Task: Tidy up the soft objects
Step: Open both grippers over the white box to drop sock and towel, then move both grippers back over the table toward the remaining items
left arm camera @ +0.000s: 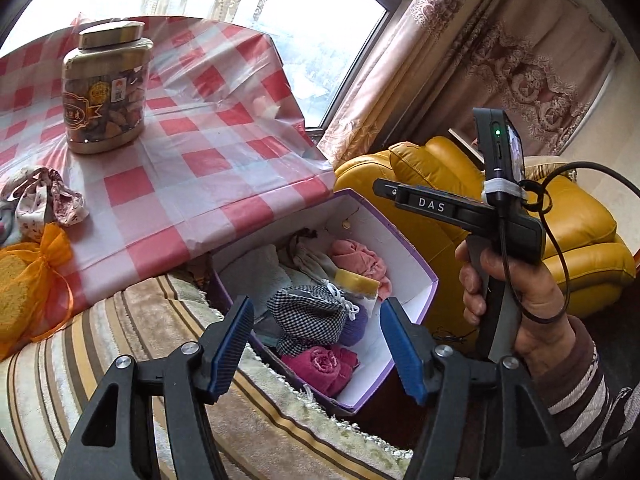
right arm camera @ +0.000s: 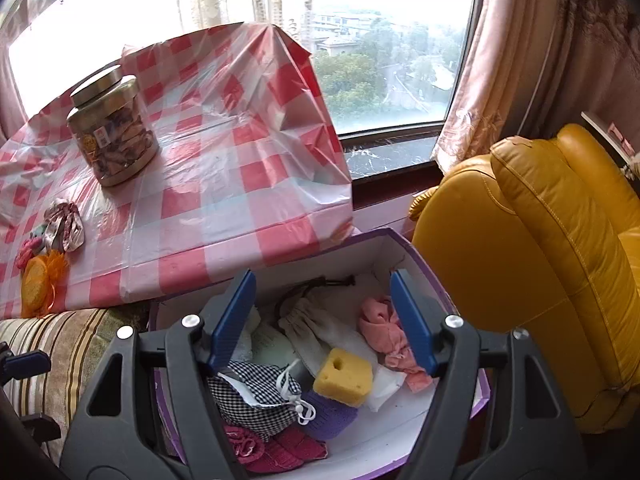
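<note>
Both our tools, the left tool (left arm camera: pixel 316 344) and the right tool (right arm camera: pixel 324 324), hang open and empty over the box (right arm camera: pixel 404 248) at lower centre. The sponge (right arm camera: pixel 343 376) rests loosely on top there and could tumble if nudged. The orange pouch (left arm camera: pixel 28 280) waits on the worktop (left arm camera: pixel 192 160) at left.

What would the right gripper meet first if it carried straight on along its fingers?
Probably the yellow sponge in the purple box; the open right gripper points down into it, though depth is unclear.

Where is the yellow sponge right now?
The yellow sponge lies inside the purple box, beside the checked pouch and pink cloth, seen in the right wrist view.
</note>
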### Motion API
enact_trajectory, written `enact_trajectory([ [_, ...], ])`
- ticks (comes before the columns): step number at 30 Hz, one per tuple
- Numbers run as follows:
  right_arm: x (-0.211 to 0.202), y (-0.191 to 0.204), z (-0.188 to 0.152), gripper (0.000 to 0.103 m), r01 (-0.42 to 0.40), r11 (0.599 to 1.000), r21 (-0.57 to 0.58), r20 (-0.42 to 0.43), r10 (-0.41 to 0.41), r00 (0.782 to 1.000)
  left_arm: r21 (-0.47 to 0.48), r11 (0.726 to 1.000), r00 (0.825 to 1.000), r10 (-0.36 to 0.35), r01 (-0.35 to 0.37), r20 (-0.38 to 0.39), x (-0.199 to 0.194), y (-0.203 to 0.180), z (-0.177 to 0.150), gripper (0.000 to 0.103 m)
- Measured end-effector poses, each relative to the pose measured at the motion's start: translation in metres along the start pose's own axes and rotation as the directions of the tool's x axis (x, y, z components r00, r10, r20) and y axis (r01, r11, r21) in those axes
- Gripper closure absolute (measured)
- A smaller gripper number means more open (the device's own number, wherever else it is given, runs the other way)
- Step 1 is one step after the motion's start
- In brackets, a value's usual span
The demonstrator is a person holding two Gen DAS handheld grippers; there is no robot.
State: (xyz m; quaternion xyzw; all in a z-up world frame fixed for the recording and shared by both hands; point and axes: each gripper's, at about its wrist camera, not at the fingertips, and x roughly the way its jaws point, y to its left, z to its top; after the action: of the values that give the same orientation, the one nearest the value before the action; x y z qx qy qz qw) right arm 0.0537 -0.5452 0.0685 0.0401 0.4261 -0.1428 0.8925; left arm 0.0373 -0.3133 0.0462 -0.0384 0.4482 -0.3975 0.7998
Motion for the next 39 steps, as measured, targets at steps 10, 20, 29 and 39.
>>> enact_trajectory([
  [10, 0.013, 0.068, 0.007, 0.03, -0.105, 0.984, -0.142, -0.016, 0.104, 0.994, -0.079, 0.988, 0.988, 0.137, -0.131, 0.066, -0.034, 0.045, 0.0, 0.037],
  [20, 0.014, 0.135, 0.001, 0.03, -0.226, 0.957, -0.182, -0.072, 0.216, 0.974, -0.28, 0.935, 0.963, 0.251, -0.216, 0.097, -0.075, 0.121, -0.012, 0.037],
  [29, 0.01, 0.204, -0.009, 0.027, -0.331, 0.904, -0.271, -0.145, 0.302, 0.942, -0.416, 0.869, 0.936, 0.338, -0.269, 0.099, -0.111, 0.177, -0.032, 0.037],
  [39, 0.006, 0.275, -0.017, 0.021, -0.434, 0.833, -0.342, -0.218, 0.379, 0.899, -0.491, 0.812, 0.912, 0.401, -0.314, 0.08, -0.136, 0.219, -0.045, 0.037],
])
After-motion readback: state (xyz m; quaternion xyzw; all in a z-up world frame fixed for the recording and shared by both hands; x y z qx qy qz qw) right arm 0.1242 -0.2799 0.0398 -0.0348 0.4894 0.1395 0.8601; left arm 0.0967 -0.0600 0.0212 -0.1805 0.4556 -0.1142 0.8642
